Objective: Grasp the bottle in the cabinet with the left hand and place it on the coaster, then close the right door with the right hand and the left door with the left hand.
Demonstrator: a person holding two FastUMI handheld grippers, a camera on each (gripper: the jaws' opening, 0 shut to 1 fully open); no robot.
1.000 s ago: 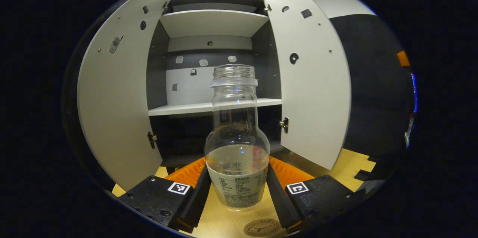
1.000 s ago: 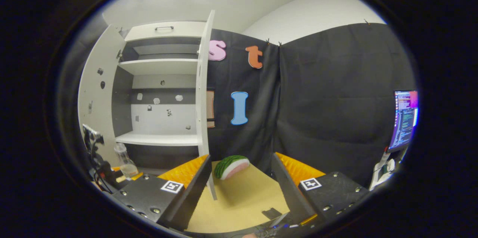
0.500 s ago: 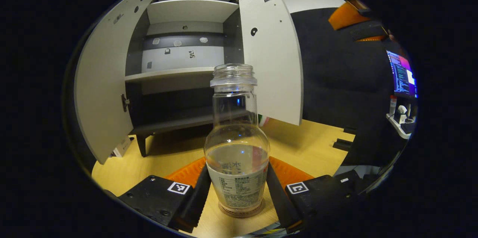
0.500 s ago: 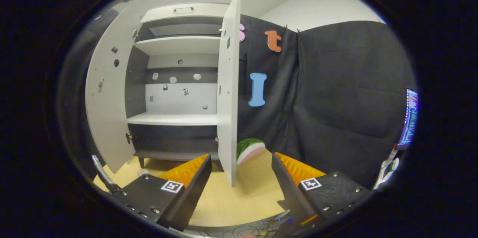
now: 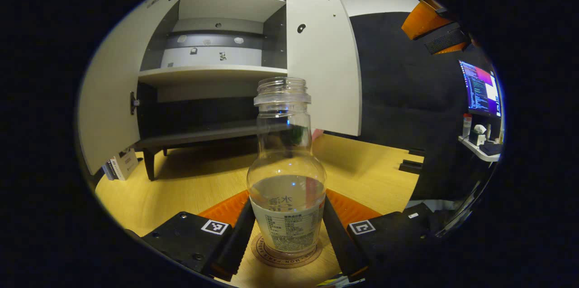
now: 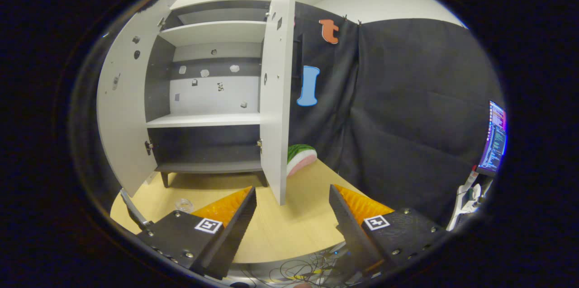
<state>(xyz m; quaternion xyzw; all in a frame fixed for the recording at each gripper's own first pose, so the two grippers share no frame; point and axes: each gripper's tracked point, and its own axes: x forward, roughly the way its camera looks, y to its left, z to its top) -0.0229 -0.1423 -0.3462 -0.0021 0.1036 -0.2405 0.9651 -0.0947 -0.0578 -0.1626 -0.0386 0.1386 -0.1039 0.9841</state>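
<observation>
Left gripper view: the left gripper (image 5: 287,233) clamps the bottle (image 5: 287,175) between both fingers, its base now seated on the coaster (image 5: 286,252), no longer hanging above it. Release comes next. Right gripper (image 6: 293,220) fingers spread wide, empty, right door (image 6: 276,93) just ahead.

The table (image 5: 194,188) is pale yellow wood. The cabinet (image 5: 212,75) stands on it on short dark legs, both doors open. In front of the cabinet a round coaster (image 5: 285,254) lies flat on the table, and the bottle (image 5: 287,188) stands upright on it. A watermelon slice (image 6: 301,159) lies to the cabinet's right, behind its right door (image 6: 273,93). A small stack of books (image 5: 120,166) lies at the cabinet's left, under the left door (image 5: 108,111).
</observation>
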